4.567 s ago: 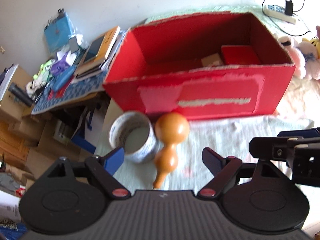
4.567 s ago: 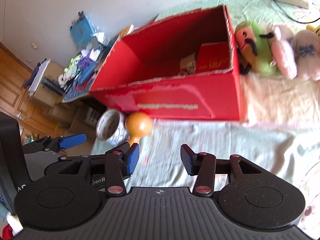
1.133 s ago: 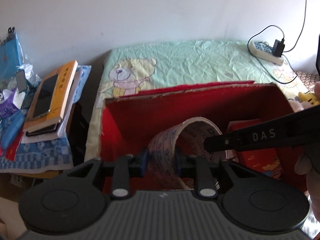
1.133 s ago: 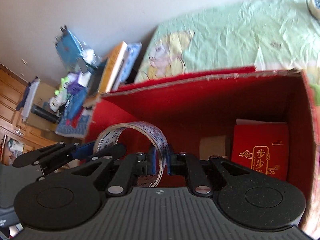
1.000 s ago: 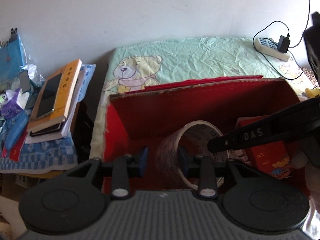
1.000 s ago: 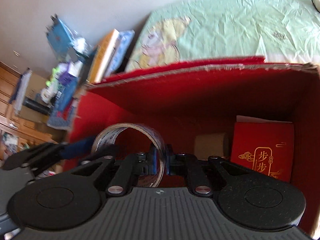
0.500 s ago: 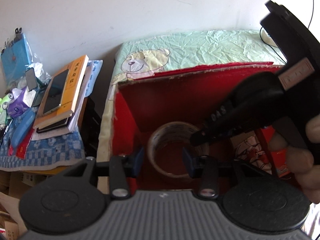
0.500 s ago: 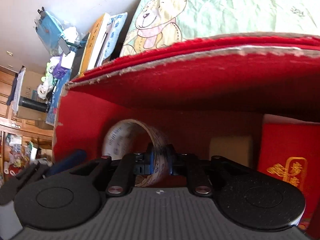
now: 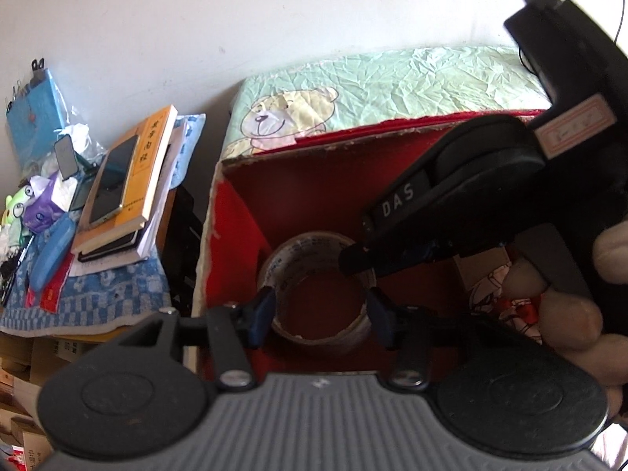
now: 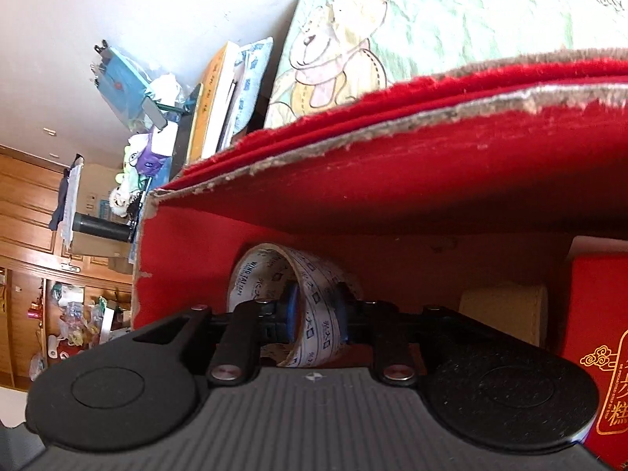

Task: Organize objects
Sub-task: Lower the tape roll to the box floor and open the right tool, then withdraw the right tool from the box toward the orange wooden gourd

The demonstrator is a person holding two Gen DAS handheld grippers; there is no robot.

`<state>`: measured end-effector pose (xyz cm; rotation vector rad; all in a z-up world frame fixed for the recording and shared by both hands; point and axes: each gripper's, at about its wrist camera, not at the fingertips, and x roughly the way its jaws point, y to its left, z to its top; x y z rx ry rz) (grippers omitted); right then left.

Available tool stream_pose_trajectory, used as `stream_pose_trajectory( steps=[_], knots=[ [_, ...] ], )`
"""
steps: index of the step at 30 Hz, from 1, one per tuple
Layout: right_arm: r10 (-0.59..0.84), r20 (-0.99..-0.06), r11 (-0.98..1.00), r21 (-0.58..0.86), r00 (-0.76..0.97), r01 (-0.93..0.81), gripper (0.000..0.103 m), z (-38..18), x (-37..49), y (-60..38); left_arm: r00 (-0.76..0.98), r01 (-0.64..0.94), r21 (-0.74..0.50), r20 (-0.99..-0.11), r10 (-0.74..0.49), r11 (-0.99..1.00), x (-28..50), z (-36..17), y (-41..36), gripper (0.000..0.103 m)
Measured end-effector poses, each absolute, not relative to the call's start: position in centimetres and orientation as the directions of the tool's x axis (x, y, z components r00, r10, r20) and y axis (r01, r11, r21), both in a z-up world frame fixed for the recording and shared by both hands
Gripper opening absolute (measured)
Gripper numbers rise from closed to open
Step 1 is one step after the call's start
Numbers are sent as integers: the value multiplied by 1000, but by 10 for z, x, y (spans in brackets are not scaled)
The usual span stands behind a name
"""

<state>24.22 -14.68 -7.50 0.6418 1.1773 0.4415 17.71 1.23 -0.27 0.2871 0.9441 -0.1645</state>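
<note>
The bed point(image 9: 412, 78) with the pale green bear sheet carries the red box point(image 9: 243, 212), which stands open on top, and beside it a worktop point(image 9: 98, 298) holds a stack of books point(image 9: 129, 180). Inside the box, near its left wall, the tape roll point(image 9: 318, 286) lies on the red floor; its hole faces upward and a little toward the left wrist camera, so its axis stands nearly upright. A small red packet point(image 10: 596, 337) lies at the right side of the box. The left claw point(image 9: 320, 316) stands around the roll with its jaws opening, the pads apart from it. The right claw point(image 10: 314, 308) straddles the roll's wall, one pad inside the ring and one outside, its jaws opening.
</note>
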Motion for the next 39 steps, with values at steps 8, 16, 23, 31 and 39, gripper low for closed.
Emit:
stream_pose_trajectory(
  steps=[8,16,23,31,39],
  knots=[
    [531,-737,825,562,418,-56,31,-47,228,-146,563,229,161,-827,4,960,178,1,14,56],
    [433,-745,875,484,507,-36,38,-24,199,-154,565,208,161,-825,15,965,166,10,16,58],
    [341,-754,916,400,561,-18,44,-5,174,-150,593,201,162,-805,12,966,148,24,20,62],
    [279,-748,938,347,602,-4,53,9,139,-145,617,192,153,-787,2,969,122,39,26,66],
    [276,-746,940,342,607,-6,53,14,113,-137,621,173,153,-784,13,973,102,46,34,69]
  ],
)
